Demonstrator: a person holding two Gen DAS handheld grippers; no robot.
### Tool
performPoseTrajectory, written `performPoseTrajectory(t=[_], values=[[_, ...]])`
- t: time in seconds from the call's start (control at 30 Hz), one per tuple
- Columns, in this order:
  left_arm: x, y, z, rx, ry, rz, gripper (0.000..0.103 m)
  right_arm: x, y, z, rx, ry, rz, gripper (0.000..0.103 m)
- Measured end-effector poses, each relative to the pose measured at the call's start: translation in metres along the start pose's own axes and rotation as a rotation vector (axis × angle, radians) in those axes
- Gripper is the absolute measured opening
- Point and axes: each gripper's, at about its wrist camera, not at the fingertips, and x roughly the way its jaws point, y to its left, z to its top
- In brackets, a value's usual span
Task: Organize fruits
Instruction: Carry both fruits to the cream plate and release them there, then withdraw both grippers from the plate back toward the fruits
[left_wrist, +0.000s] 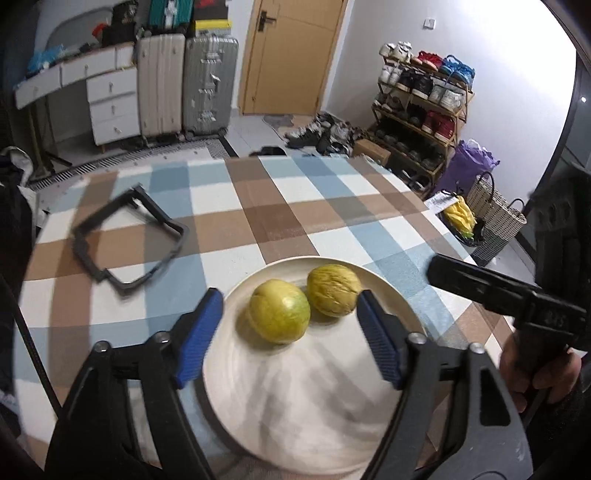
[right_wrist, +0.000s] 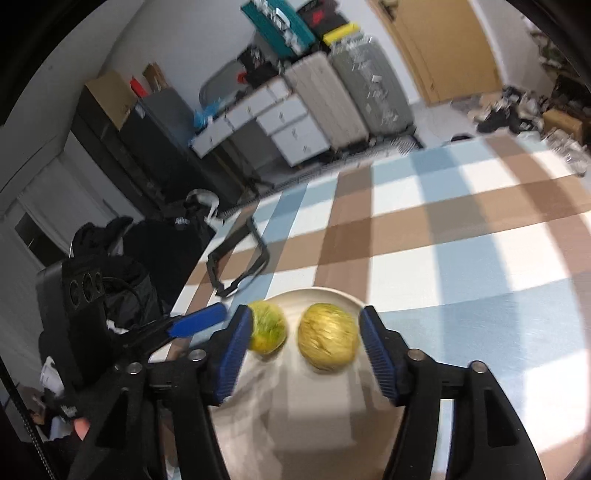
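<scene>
both tongs, left (left_wrist: 290, 314) and right (right_wrist: 301, 332), angle down, wide open, over plate (left_wrist: 388, 295).

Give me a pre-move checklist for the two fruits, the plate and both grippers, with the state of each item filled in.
1. Smooth yellow-green round fruit on the round cream plate: ok.
2. Netted yellow melon-like fruit on the same plate: ok.
3. Fruits touching or apart: cannot tell.
4. Left gripper open and empty: ok.
5. Right gripper open, pads clear of the netted fruit: ok.
6. Black square frame clear of the plate: ok.
</scene>
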Motion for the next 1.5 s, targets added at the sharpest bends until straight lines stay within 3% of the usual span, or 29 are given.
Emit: performPoseTrajectory(t=[0.13,0.23,0.27,0.47,0.87,1.1,1.5], values=[[-0.037,-0.008,-0.009,0.001,-0.037,0.026,0.079,-0.042,0.004,-0.017,-0.030,-0.051,-0.039,0.076],[-0.067,-0.018,-0.018,0.006,-0.074,0.066,0.083,-0.072,0.015,-0.031,-0.069,-0.105,-0.082,0.097],[-0.079,-0.023,-0.022,0.010,-0.091,0.076,0.084,-0.082,0.020,-0.035,-0.084,-0.127,-0.085,0.098],[-0.135,-0.047,-0.044,0.043,-0.167,0.128,0.101,-0.139,0.056,-0.063,-0.166,-0.235,-0.085,0.102],[-0.225,-0.089,-0.100,0.052,-0.215,0.166,0.102,-0.203,0.113,-0.121,-0.311,-0.374,-0.123,0.103],[-0.248,-0.100,-0.136,0.048,-0.216,0.173,0.102,-0.222,0.119,-0.149,-0.317,-0.398,-0.161,0.103],[-0.230,-0.094,-0.193,0.040,-0.083,0.091,0.102,-0.228,0.109,-0.197,-0.324,-0.341,-0.244,0.103]])
